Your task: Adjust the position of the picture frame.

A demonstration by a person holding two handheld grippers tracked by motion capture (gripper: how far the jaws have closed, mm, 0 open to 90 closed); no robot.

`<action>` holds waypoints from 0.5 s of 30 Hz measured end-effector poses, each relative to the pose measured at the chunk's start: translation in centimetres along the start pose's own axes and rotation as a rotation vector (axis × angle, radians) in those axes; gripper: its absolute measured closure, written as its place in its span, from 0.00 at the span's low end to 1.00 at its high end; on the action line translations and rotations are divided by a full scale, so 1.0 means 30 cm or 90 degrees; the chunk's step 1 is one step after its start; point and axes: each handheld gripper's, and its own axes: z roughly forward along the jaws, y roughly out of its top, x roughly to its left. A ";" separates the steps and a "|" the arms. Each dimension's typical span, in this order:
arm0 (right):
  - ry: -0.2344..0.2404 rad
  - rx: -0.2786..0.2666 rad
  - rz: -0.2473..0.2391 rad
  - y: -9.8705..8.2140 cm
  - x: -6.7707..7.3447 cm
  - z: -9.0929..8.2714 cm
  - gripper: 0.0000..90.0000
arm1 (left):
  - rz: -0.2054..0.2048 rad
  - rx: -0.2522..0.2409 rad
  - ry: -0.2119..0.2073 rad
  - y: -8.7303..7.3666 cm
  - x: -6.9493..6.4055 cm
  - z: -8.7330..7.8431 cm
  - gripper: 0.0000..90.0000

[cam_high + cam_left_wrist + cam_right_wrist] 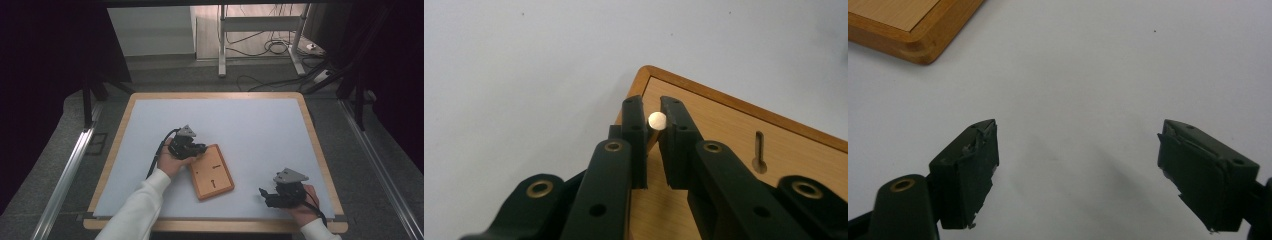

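Note:
A wooden board (212, 171) with keyhole slots lies flat on the white mat, left of centre near the front. My left gripper (200, 149) hovers at the board's far left corner. In the left gripper view its jaws are shut on a small round pale peg (657, 119), seen end-on between the pads (637, 125), above the board's corner (704, 120). One keyhole slot (759, 152) shows to the right. My right gripper (265, 195) rests near the table's front right, jaws wide open (1078, 175) over bare mat, with the board's corner (908, 30) off to its upper left.
The white mat (250, 125) lies on a table with a wooden rim (320, 150). Beyond the table are a metal stand (222, 40) and cables on the floor (270, 47). Metal rails (65, 170) run along both sides.

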 end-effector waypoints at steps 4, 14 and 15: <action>-0.002 -0.002 0.001 0.001 -0.001 0.000 0.19 | 0.000 -0.002 -0.007 0.007 0.002 0.024 0.92; -0.002 0.000 -0.002 0.002 0.005 0.003 0.19 | -0.010 -0.007 -0.011 0.002 -0.004 0.050 0.91; -0.002 0.000 -0.002 0.002 0.005 0.003 0.19 | -0.015 -0.007 -0.011 0.001 -0.005 0.048 0.91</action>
